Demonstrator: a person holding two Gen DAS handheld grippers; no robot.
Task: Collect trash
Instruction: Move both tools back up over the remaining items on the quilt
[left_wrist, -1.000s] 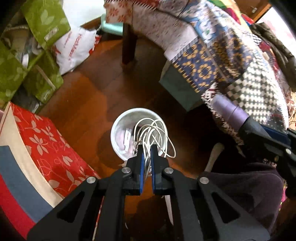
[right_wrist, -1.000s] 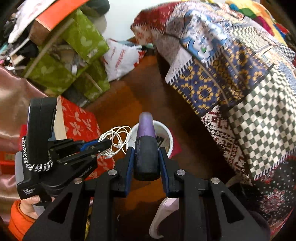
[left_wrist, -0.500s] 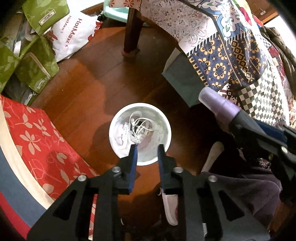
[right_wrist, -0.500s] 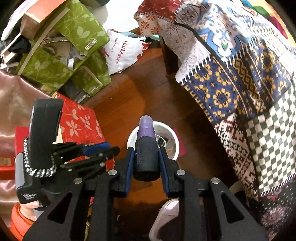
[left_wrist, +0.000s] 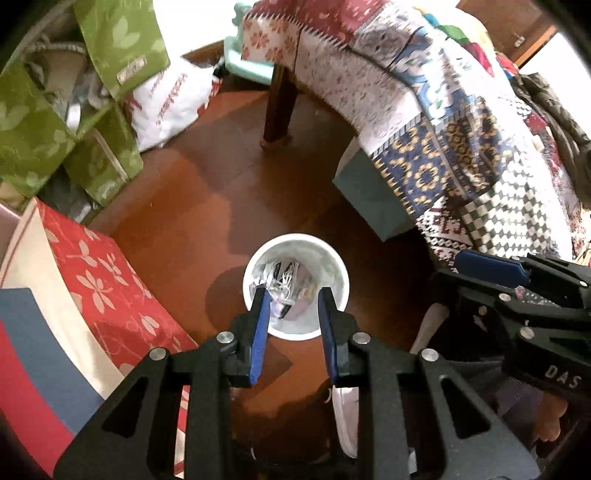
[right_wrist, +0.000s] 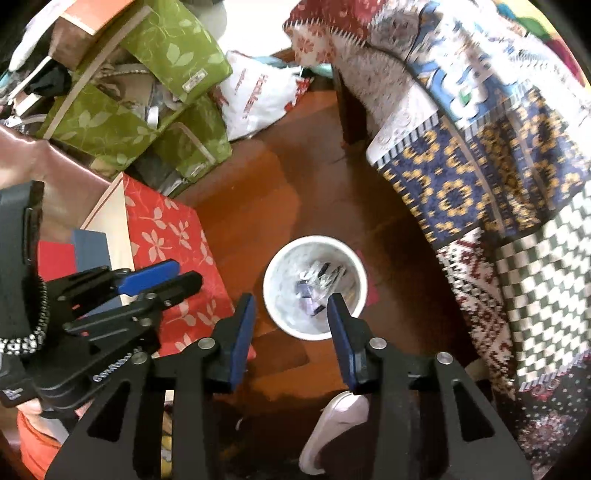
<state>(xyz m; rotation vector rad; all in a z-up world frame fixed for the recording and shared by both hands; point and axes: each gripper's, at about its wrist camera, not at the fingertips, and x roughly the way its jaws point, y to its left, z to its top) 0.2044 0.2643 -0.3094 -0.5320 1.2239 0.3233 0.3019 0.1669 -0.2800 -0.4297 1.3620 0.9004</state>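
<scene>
a white trash bin (left_wrist: 338, 266) stands on the reddish wooden floor (left_wrist: 207, 192), seen from above in both wrist views. inside it lies a tangle of white cable (left_wrist: 284, 282) among dark and purple bits; in the right wrist view a purple-and-black piece (right_wrist: 310, 304) shows near the bottom, though what each bit is cannot be told clearly.

the left gripper (left_wrist: 291, 295) points steeply down over the near rim of the bin, its blue-padded jaws parted with nothing between them but the view into the bin. the right gripper (right_wrist: 290, 302) also points down, just left of and over the bin's near edge; its jaws are opening, and nothing is held between them. each gripper shows in the other's view: the right one at the right edge of the left wrist view (left_wrist: 491, 264), the left one at the left of the right wrist view (right_wrist: 155, 277), with a bit of a hand (right_wrist: 31, 408) and an orange sleeve (right_wrist: 35, 443) below it.

beside the bin, to its left, sits a red box with a white flower print (left_wrist: 110, 291). further back are green leaf-print bags (left_wrist: 33, 136) and a white plastic bag with red lettering (left_wrist: 170, 99). a patchwork quilt (left_wrist: 424, 122) hangs over furniture on the right, a dark wooden leg (left_wrist: 279, 110) under it. a pale slipper (right_wrist: 332, 435) lies on the floor near the bottom edge.
</scene>
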